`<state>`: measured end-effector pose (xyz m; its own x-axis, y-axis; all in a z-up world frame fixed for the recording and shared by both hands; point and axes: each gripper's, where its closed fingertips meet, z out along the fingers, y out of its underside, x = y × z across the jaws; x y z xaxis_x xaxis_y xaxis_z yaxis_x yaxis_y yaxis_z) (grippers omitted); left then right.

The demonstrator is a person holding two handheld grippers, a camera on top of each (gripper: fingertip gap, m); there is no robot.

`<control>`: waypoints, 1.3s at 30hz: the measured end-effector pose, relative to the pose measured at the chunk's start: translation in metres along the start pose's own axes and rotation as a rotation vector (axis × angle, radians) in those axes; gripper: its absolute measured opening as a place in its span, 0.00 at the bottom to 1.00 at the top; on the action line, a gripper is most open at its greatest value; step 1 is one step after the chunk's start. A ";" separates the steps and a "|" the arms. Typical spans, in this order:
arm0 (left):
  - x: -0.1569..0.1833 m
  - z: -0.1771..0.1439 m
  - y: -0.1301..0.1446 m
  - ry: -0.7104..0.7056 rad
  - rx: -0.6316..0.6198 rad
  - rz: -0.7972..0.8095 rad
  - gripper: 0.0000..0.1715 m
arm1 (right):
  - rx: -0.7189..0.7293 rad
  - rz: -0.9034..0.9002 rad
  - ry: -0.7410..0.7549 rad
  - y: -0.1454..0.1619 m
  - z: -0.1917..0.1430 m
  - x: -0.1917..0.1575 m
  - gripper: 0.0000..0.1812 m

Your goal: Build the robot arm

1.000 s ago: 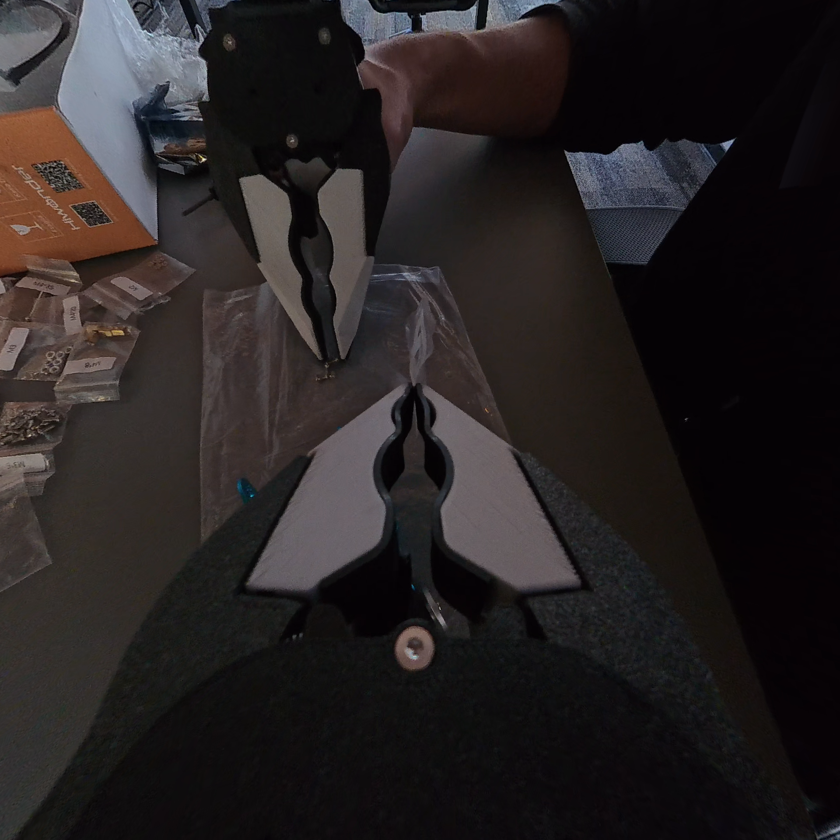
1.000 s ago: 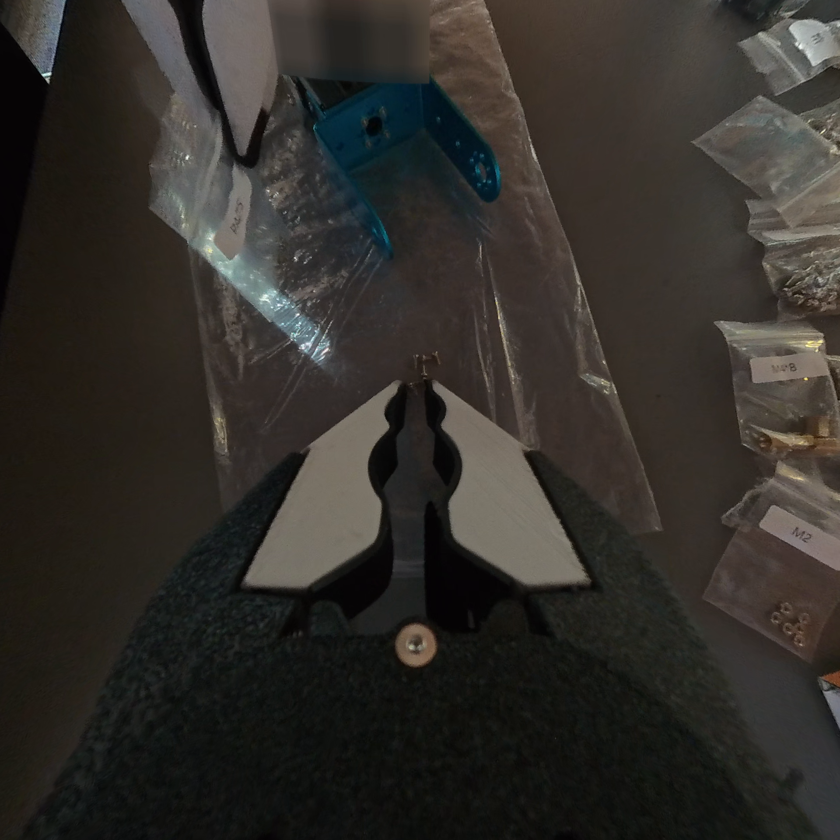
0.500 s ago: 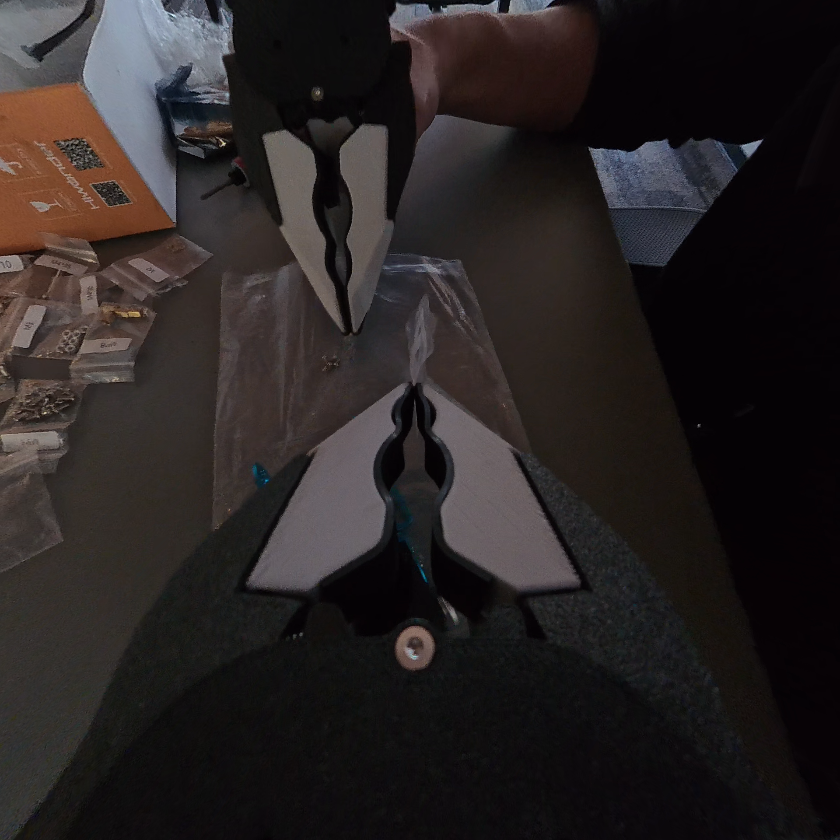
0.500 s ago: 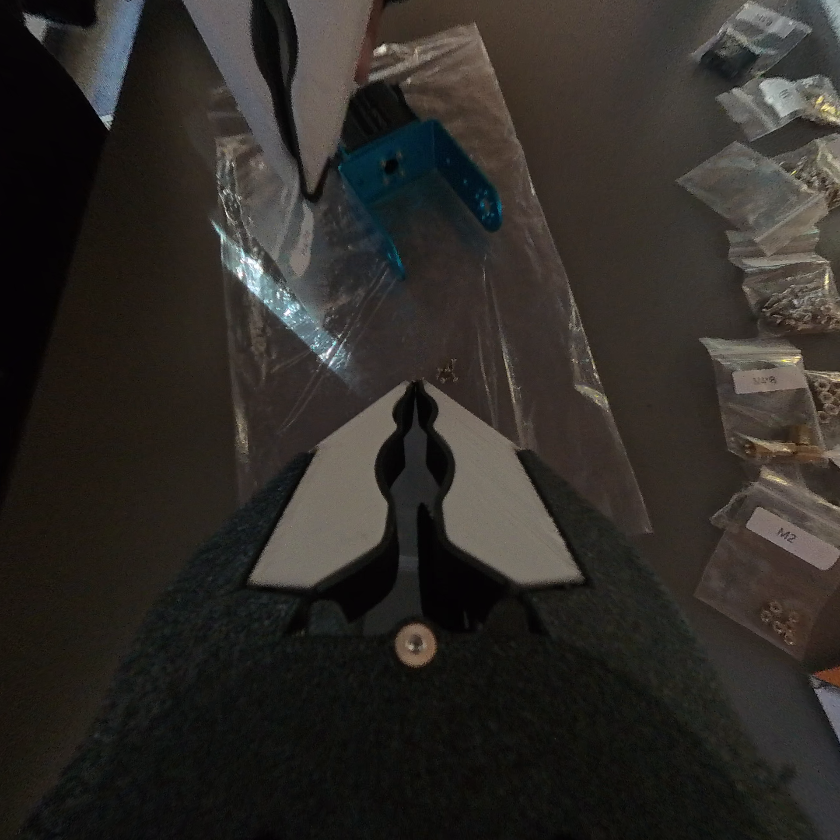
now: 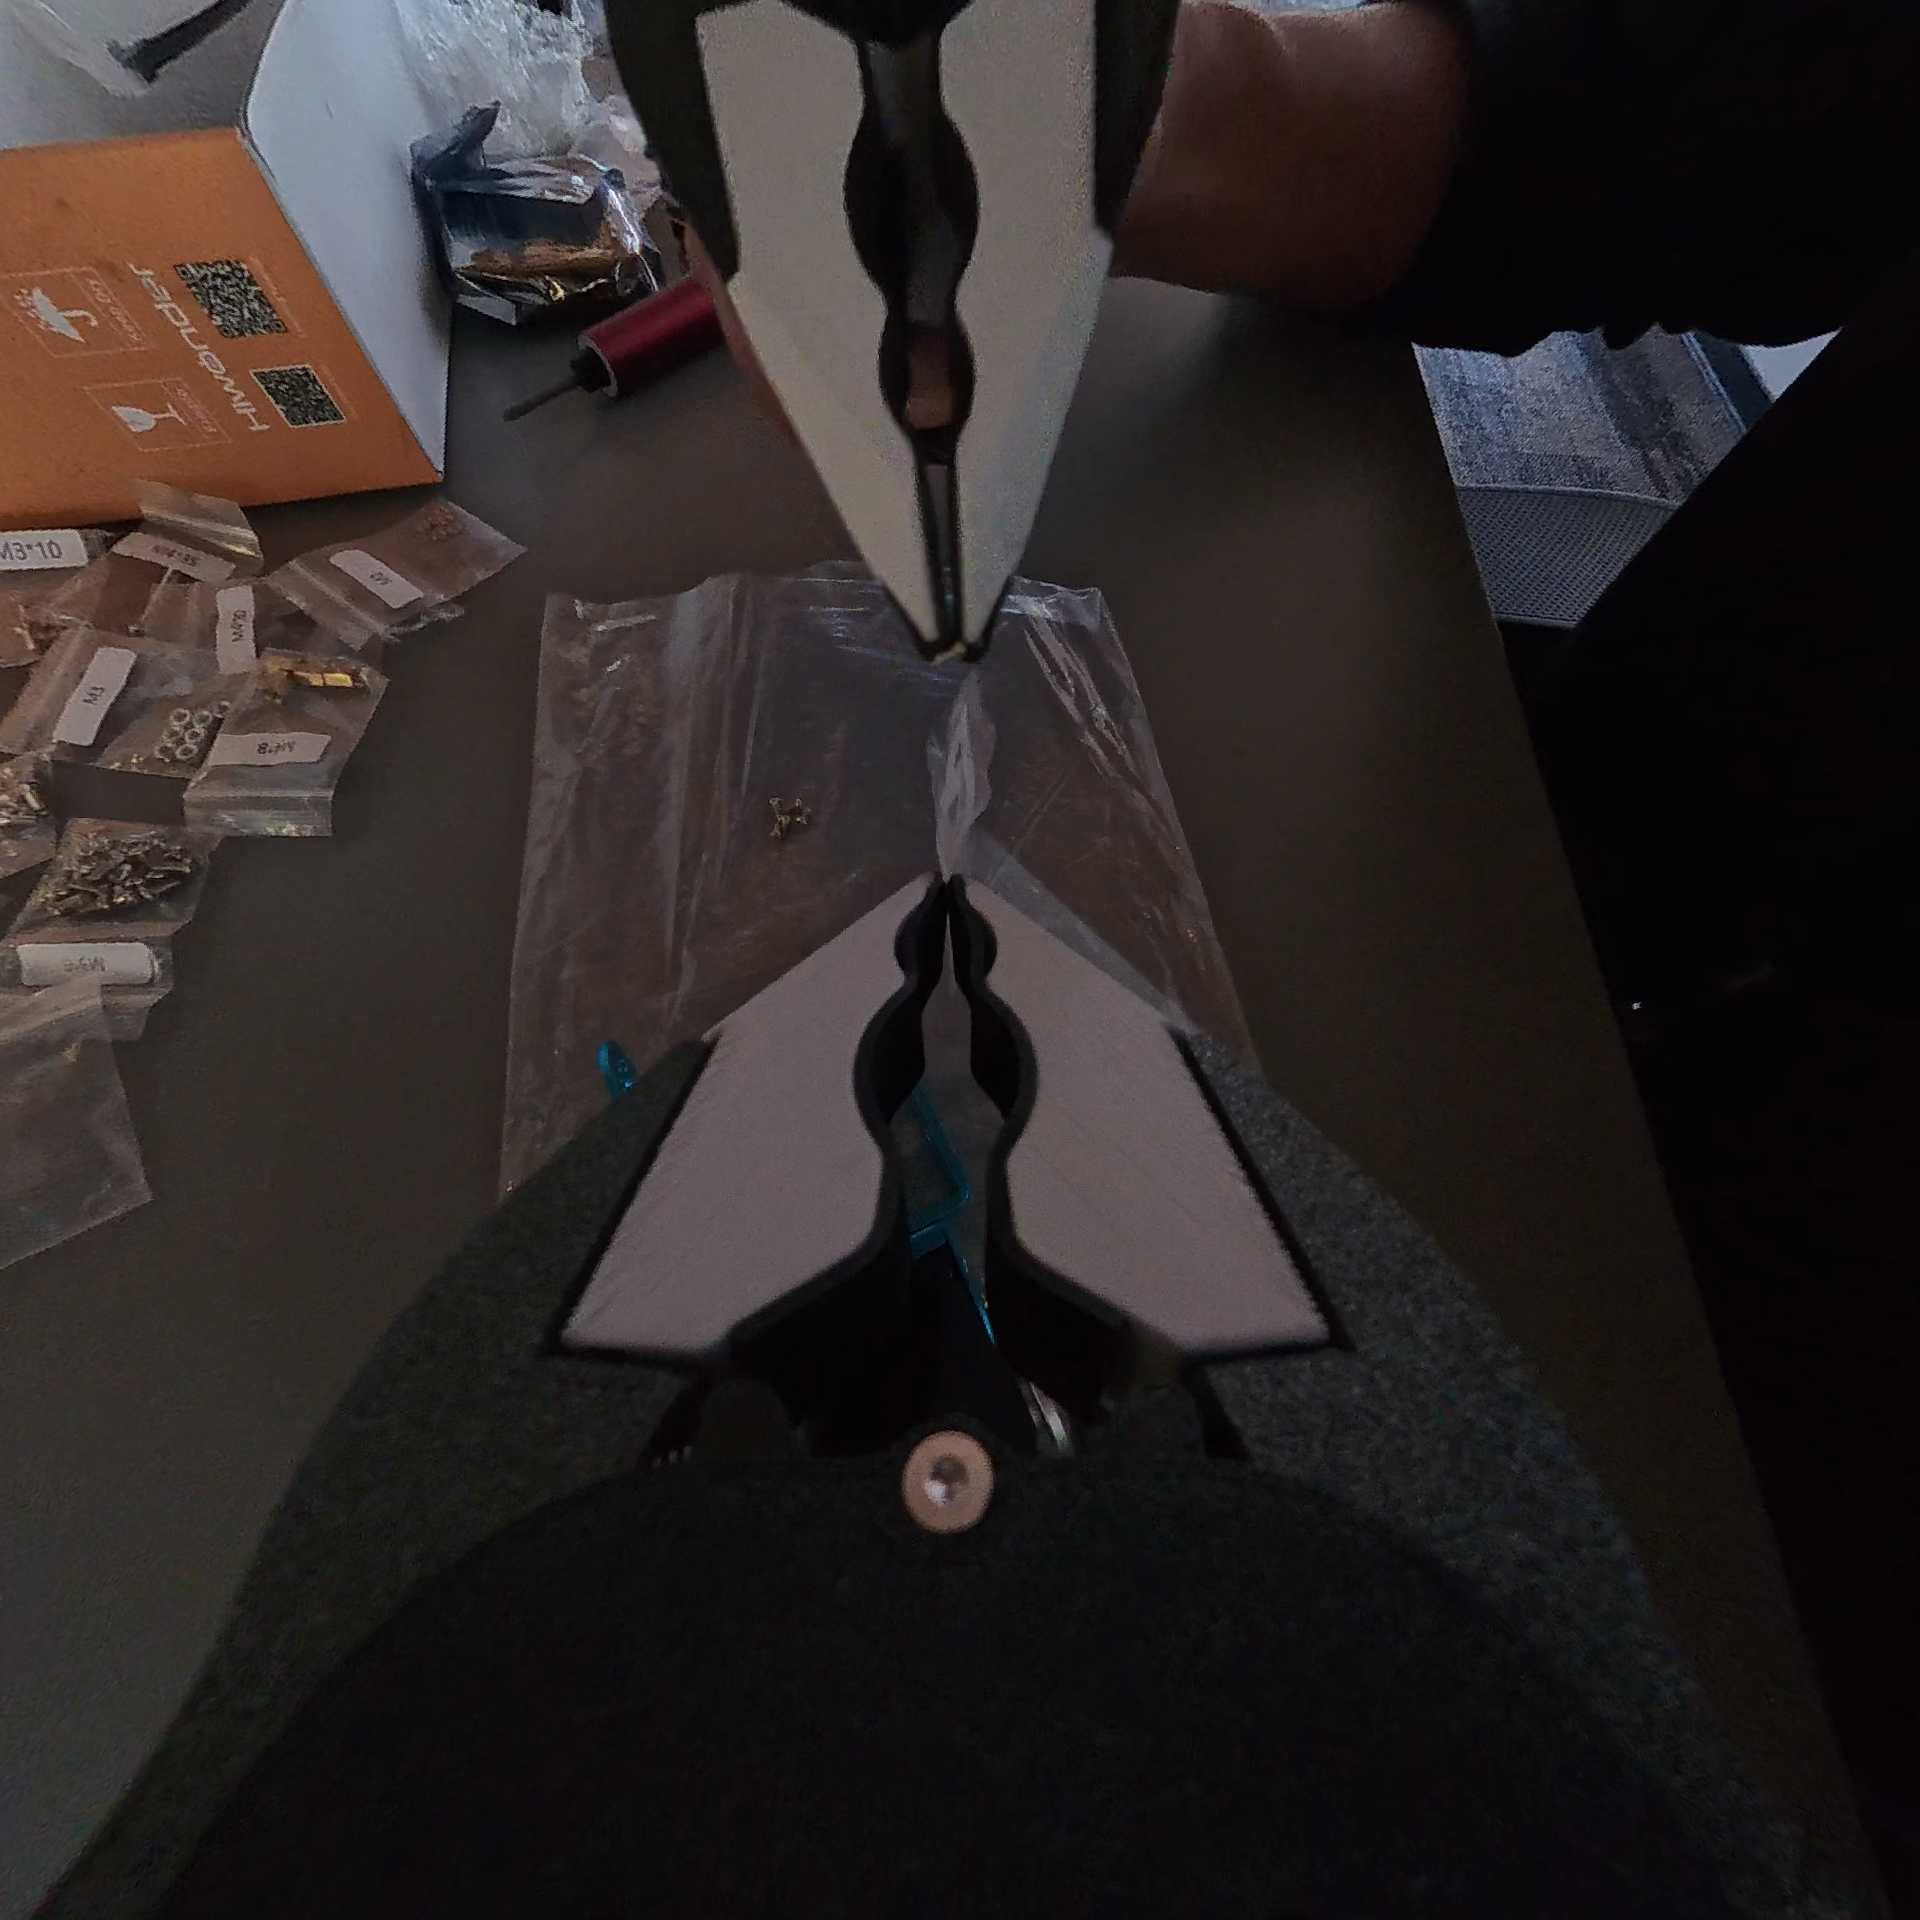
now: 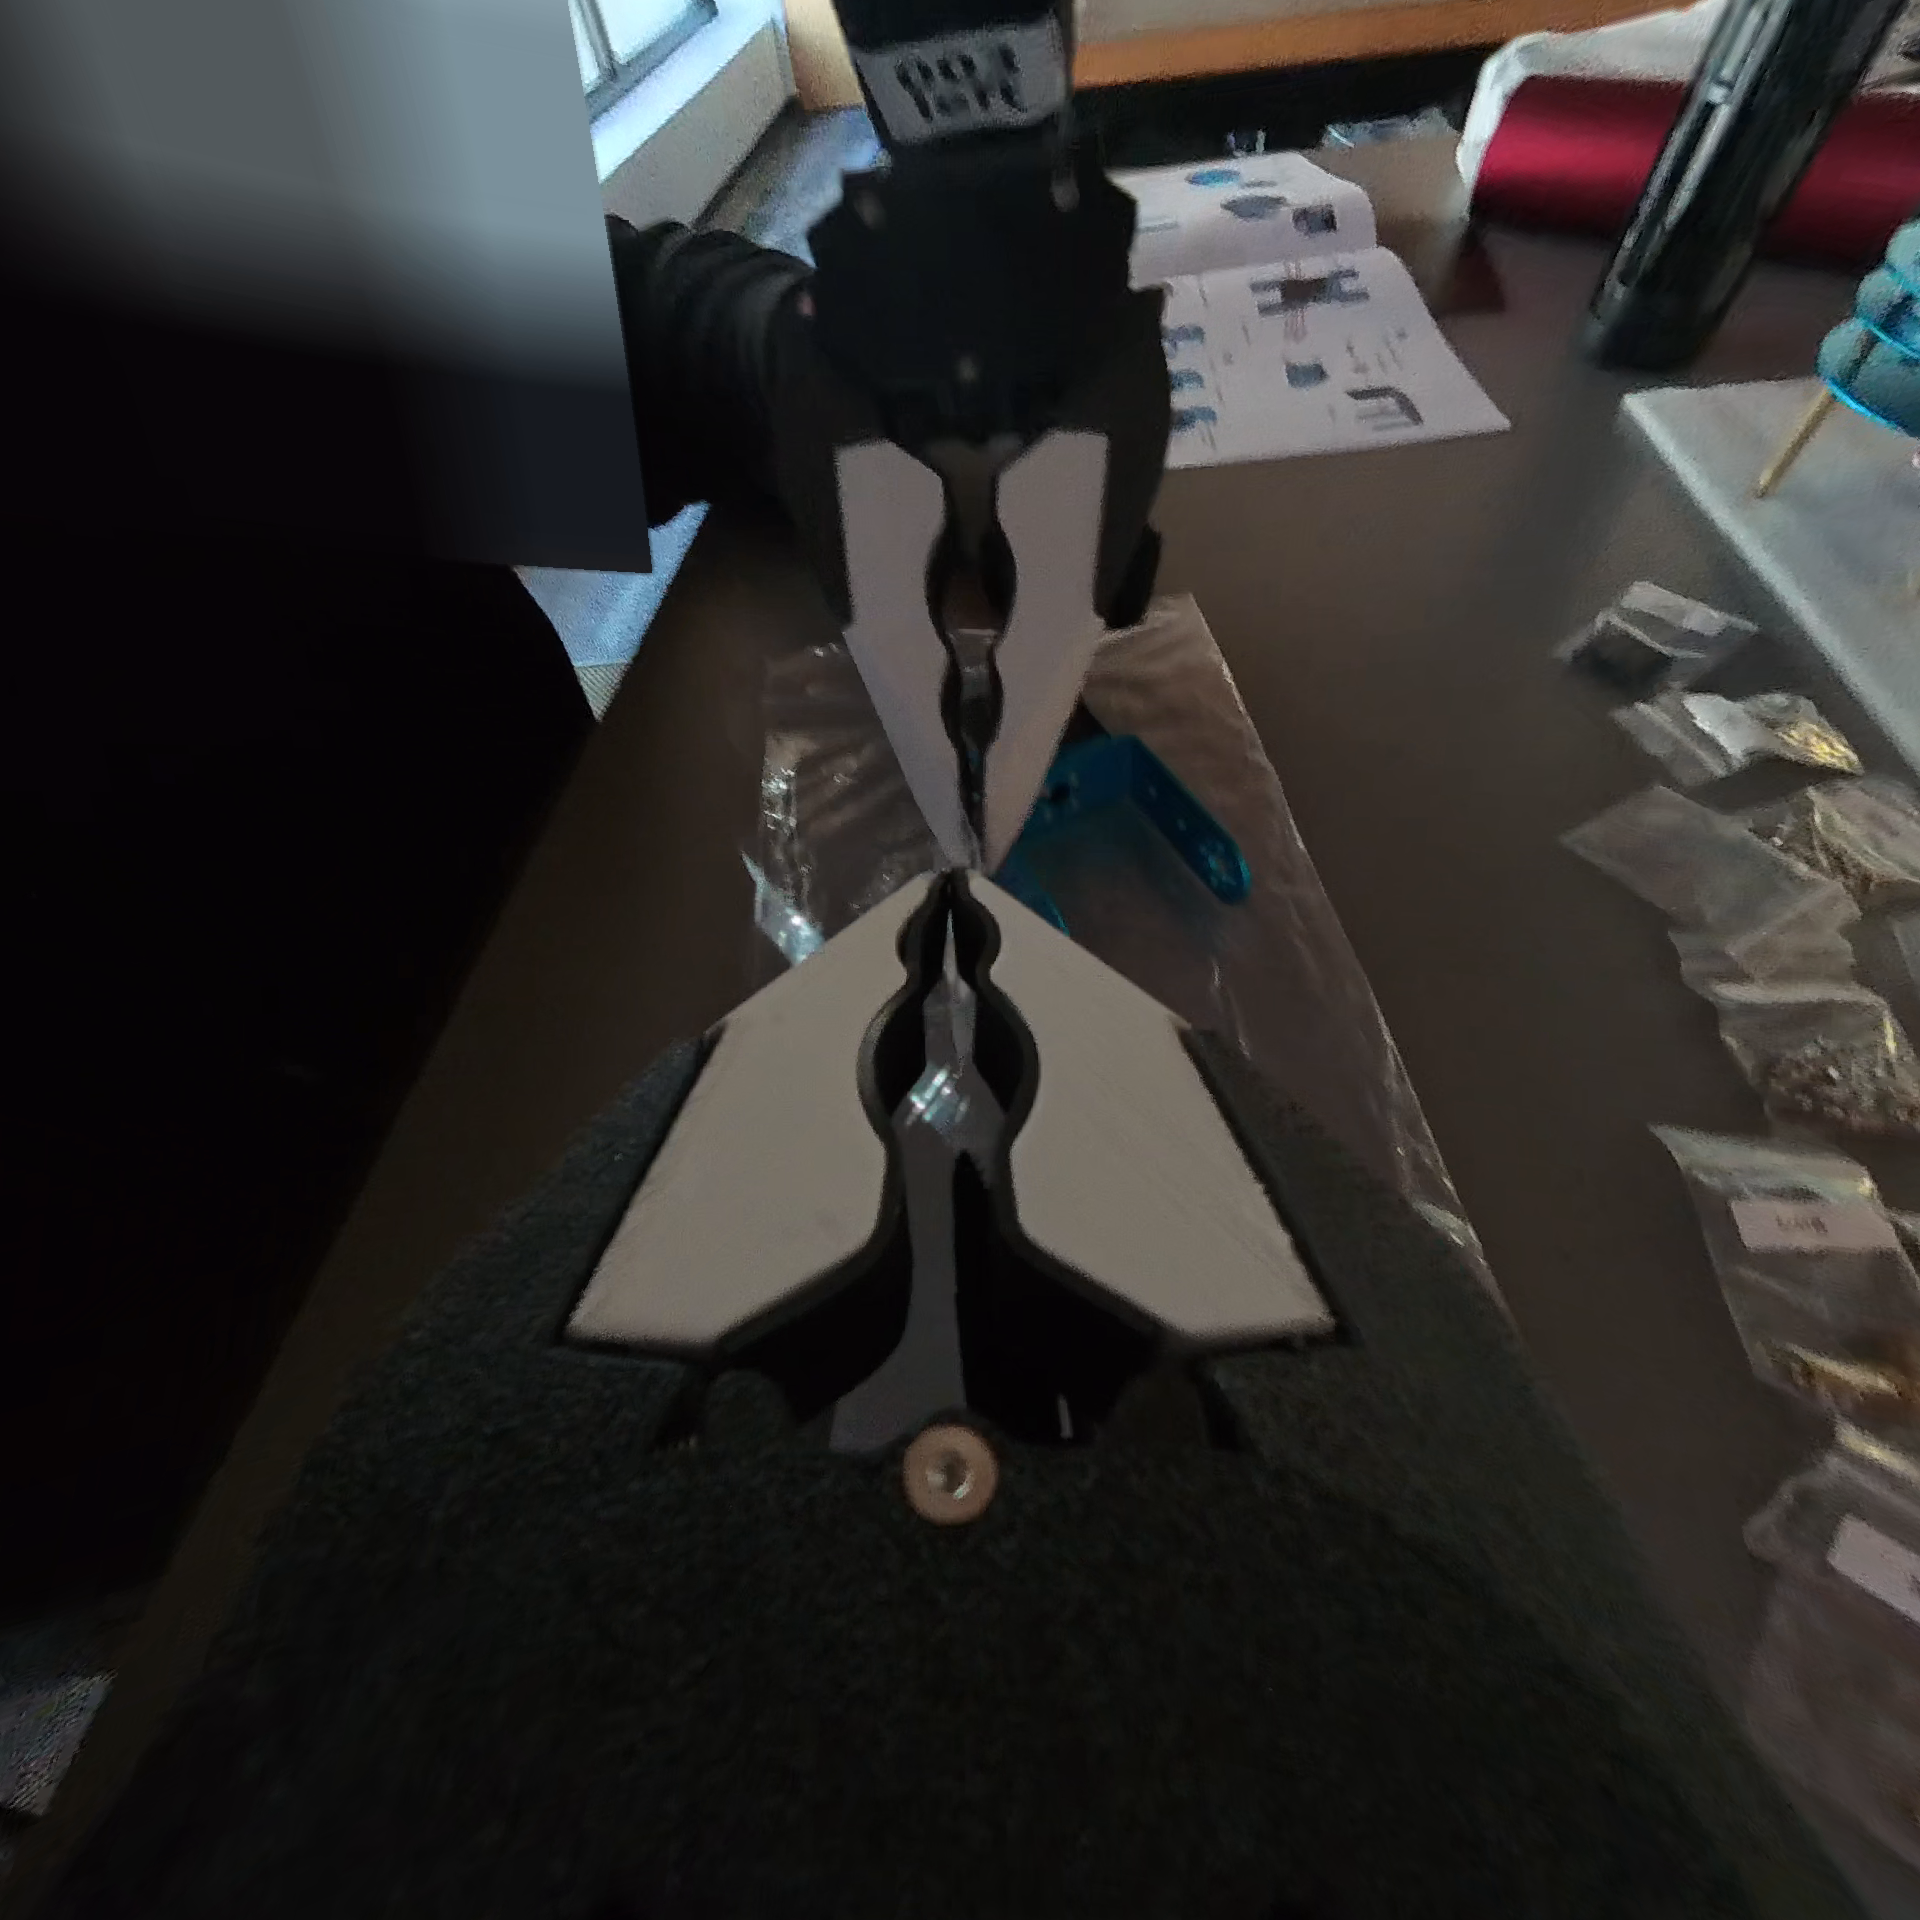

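My left gripper is shut on the lower end of a small clear labelled bag and holds it above the table. My right gripper comes from the far side and is shut on the bag's upper end. In the right wrist view the right gripper meets the left gripper tip to tip, with the bag between its jaws. Small screws lie loose on a large clear plastic bag. A blue metal bracket stands on that bag under the left gripper.
An orange box, several small hardware bags and a red cylindrical tool lie at the left. In the right wrist view, printed sheets, more hardware bags and a grey tray show. The table edge runs close by. There is about 4 cm between the tips of the two grippers.
My right gripper left the screws on the large plastic bag, rose, and moved across to the small bag held by my left gripper, closing on its upper end. The left gripper stayed shut.
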<state>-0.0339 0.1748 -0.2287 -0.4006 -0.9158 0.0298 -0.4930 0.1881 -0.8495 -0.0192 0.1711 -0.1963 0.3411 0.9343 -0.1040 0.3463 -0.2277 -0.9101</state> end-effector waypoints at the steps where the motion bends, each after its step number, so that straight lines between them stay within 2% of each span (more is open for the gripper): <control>1: 0.000 0.001 0.001 -0.003 -0.003 0.002 0.00 | 0.004 0.005 -0.012 -0.002 0.001 -0.002 0.00; 8: 0.003 0.004 0.001 0.004 -0.007 0.007 0.00 | -0.089 -0.059 0.021 0.011 0.013 -0.004 0.00; 17: 0.005 0.005 0.003 0.011 -0.018 0.013 0.00 | -0.116 -0.069 0.037 0.016 0.014 -0.002 0.00; 24: 0.008 0.006 0.004 0.028 -0.023 0.022 0.00 | -0.120 -0.067 0.025 0.017 0.012 -0.004 0.01; 29: 0.009 0.002 0.004 0.034 -0.030 0.039 0.00 | -0.032 -0.030 0.055 0.002 -0.008 0.008 0.02; 32: 0.009 -0.008 -0.005 0.048 0.019 0.036 0.00 | -0.142 0.034 0.110 0.028 -0.014 0.027 0.08; 35: 0.004 -0.016 -0.014 0.084 0.092 -0.041 0.00 | -0.290 0.011 0.185 0.058 -0.008 0.041 0.08; 39: -0.001 -0.013 -0.008 0.071 0.067 -0.047 0.00 | -0.384 -0.035 0.221 0.076 -0.001 0.045 0.07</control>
<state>-0.0401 0.1789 -0.2151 -0.4331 -0.8951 0.1058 -0.4611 0.1192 -0.8793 0.0236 0.1956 -0.2702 0.4874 0.8718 0.0500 0.6461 -0.3215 -0.6922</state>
